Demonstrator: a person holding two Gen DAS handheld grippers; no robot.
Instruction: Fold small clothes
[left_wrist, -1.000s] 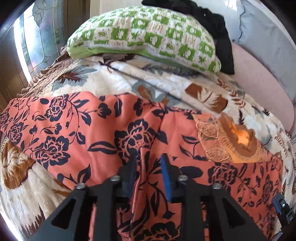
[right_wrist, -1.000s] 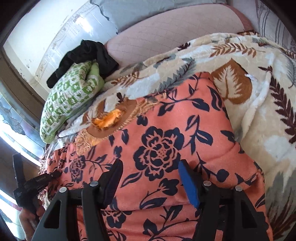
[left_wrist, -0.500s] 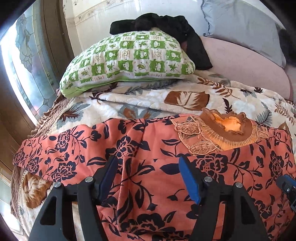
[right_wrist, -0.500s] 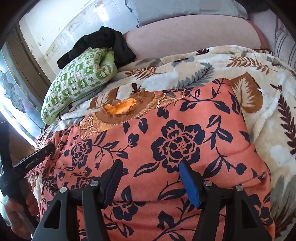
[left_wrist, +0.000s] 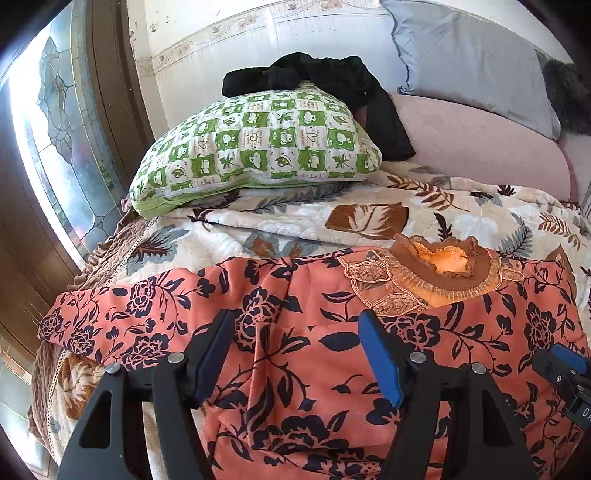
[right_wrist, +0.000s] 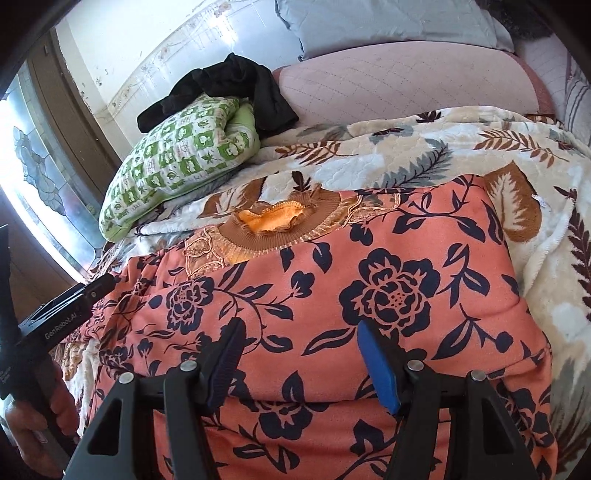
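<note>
Risk first: the floral garment (left_wrist: 303, 354) is spread w/ a raised crease running down its middle, just beyond the left gripper (left_wrist: 295, 354). If an edge is picked w/out that ridge being flattened, a lumpy, skewed fold is likely. The plush leaf-print blanket (left_wrist: 369, 218) underneath is soft and uneven, so a pinch taken too deep could catch blanket along w/ garment. The left sleeve hangs over the bed's left edge and could drag the whole piece off when lifted.

Left gripper: jaws have just been opening, now spread wide; cloth is seen betw. them but isn't pressed, nothing held. Right gripper (right_wrist: 301, 362): jaws parted too, over the garment's right half, pads not clamped on fabric.

Garment lies flat across the near part of the bed, collar (right_wrist: 280, 221) at the far side, directly under and ahead of both grippers. Green checked pillow (left_wrist: 255, 144) and black cloth (left_wrist: 332, 81) sit far left, well apart.
</note>
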